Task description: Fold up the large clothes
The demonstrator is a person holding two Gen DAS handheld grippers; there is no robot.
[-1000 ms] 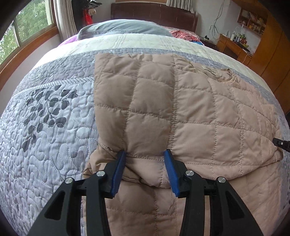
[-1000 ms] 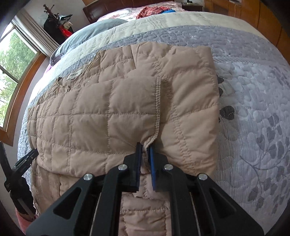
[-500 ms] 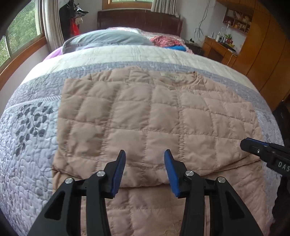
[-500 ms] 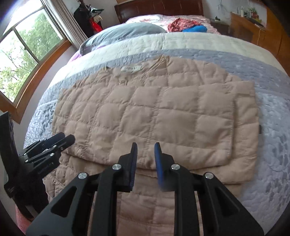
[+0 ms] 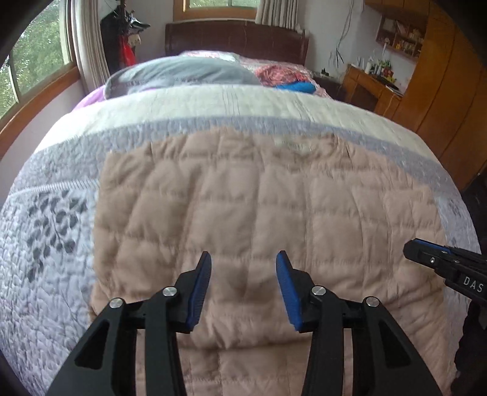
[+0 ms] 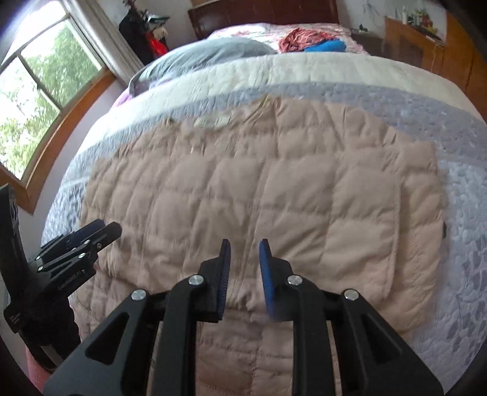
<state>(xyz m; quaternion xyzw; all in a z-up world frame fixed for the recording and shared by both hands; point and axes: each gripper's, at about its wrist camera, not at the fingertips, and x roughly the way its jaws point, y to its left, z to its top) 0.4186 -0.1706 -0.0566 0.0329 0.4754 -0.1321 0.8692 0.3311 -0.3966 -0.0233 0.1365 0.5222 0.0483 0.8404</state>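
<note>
Left wrist view is showing the left tool (image 5: pixel 243 266) hanging above the tan quilted jacket (image 5: pixel 258 207), jaws apart and gripping nothing. That jacket is lying folded on the grey patterned bedspread (image 5: pixel 51 274) of the bed. Beside it, the right tool (image 6: pixel 244 254) has just been opening; its narrow gap is holding nothing either.

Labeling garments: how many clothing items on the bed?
3: tan quilted jacket spread across the quilt, red garment and blue one bunched near the headboard. More may be hidden behind.
</note>
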